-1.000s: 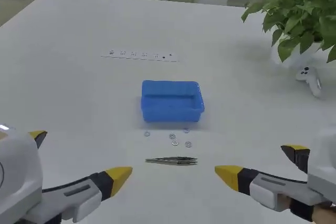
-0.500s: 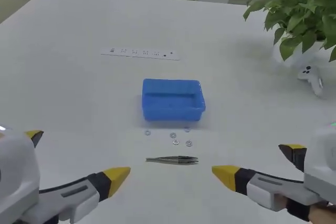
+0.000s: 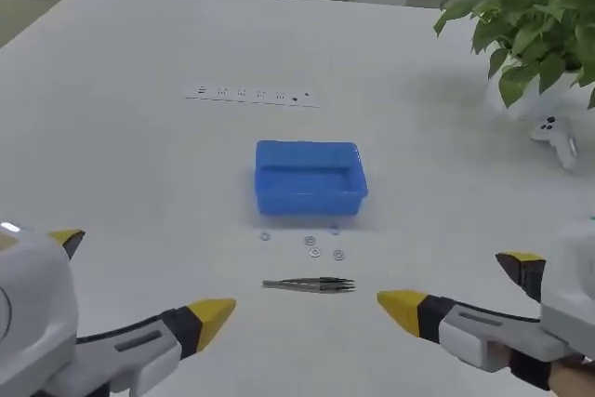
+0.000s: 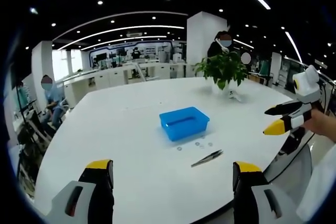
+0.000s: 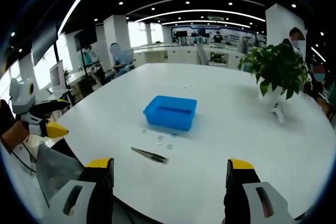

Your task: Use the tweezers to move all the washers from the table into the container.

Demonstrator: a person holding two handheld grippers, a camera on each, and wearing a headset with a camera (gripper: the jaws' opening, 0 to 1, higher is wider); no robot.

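Yellow-tipped jaws sit nearest: left gripper (image 3: 139, 276) and right gripper (image 3: 457, 287) hover low over the near part of the table (image 3: 121, 155), each w/ jaws spread wide, holding nothing and touching nothing. Just beyond, btwn the two, the tweezers (image 3: 309, 284) lie flat on the table, untouched. A bit farther, approx five washers (image 3: 314, 252) sit in a loose scatter (one off to the left of the rest), all on the table. Just past them is the blue container (image 3: 310, 178), open-topped; it looks empty, tho its floor is hard to read.

Step in hand, as I judge it: the very start, going for the tweezers, w/ no washer moved yet. Next move calls for one gripper to drop low over the tweezers, jaws across the thin body, and close gently, since they lie flat on the table.
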